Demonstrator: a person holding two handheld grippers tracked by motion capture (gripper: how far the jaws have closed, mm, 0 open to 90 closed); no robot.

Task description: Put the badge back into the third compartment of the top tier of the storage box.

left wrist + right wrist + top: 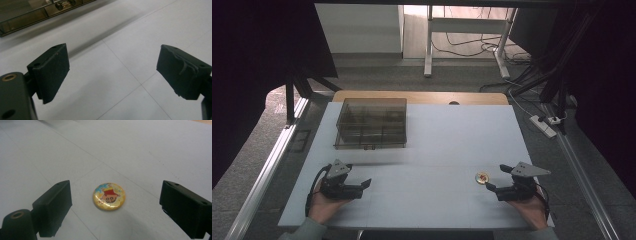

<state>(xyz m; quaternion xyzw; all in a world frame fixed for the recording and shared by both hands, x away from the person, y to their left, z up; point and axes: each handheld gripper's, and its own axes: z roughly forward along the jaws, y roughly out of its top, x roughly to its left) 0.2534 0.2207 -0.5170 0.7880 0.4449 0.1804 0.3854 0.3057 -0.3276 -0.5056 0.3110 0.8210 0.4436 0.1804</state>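
Nearest you, your two hands come in from the bottom edge of the high view, each holding one black two-jaw gripper with a grey three-cornered plate on top and a dark cable trailing behind; your left gripper [362, 186] sits low over the table near its front left, jaws spread wide with nothing but bare table between them; its two pads [51, 72] are flat, matte black blocks, the far one frayed along its edge; your right gripper [498, 178] rests at the front right, jaws likewise standing wide and pressing on nothing; between and just ahead of its jaws lies one round badge [109, 196], flat on the table and apart from both pads; it is a glossy yellow disc with a cartoon face in red printed on it, seen upside down from the right gripper view; no lettering on it can be read; in the high view the badge [482, 178] lies just left of that gripper's tips; the table [437, 140] is a pale, smooth, matte sheet scored with thin straight seams, with a strip of wood showing along its far edge; farther off, on the left half, stands one rectangular box [371, 123] of smoky clear plastic, divided inside into compartments, with a small latch on its near wall; well apart from both grippers.
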